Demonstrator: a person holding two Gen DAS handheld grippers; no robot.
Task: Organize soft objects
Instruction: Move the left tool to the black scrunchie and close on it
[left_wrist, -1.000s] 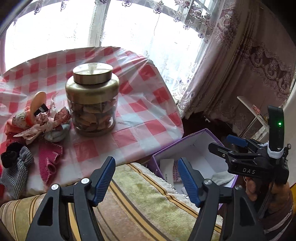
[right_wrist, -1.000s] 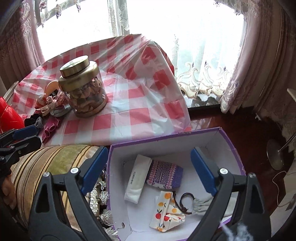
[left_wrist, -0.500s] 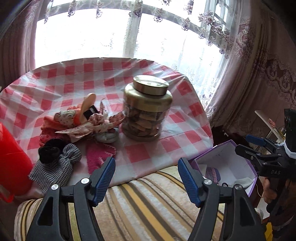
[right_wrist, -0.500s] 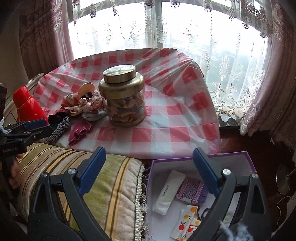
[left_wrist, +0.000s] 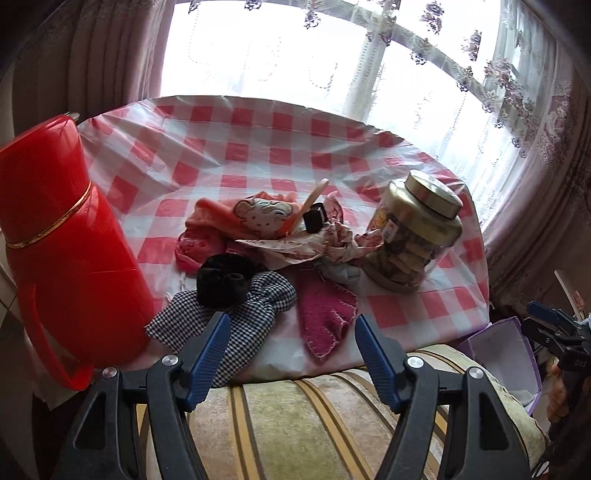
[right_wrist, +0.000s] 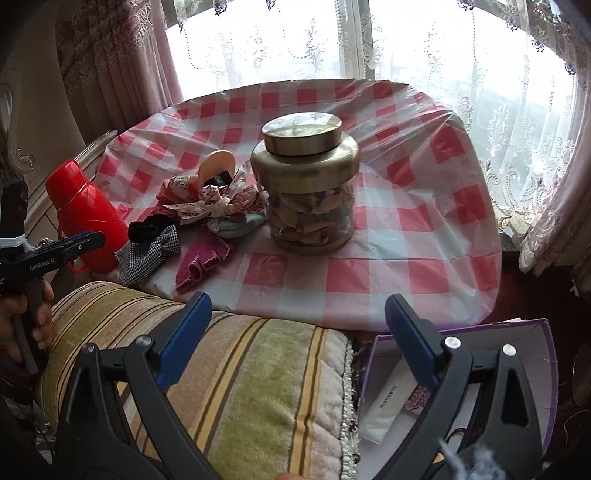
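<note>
A heap of soft things lies on the red-checked table (left_wrist: 258, 147): a houndstooth cloth (left_wrist: 229, 325), a black scrunchie (left_wrist: 221, 280), a dark pink knit piece (left_wrist: 325, 317), an orange cartoon cloth (left_wrist: 251, 218) and a floral bow (left_wrist: 332, 243). The heap also shows in the right wrist view, with the houndstooth cloth (right_wrist: 151, 254) and the pink piece (right_wrist: 201, 258). My left gripper (left_wrist: 291, 354) is open and empty, just short of the houndstooth cloth. My right gripper (right_wrist: 295, 339) is open and empty over the striped cushion (right_wrist: 240, 387). The purple box (right_wrist: 532, 354) holds a few items.
A red thermos (left_wrist: 62, 236) stands at the table's left edge. A gold-lidded jar (right_wrist: 308, 184) stands mid-table, right of the heap. Lace curtains and a window are behind. The box sits low, right of the cushion.
Both grippers have swung left and away from the purple box. The left one now faces the cloth heap and the thermos has come into view. Both stay open.
</note>
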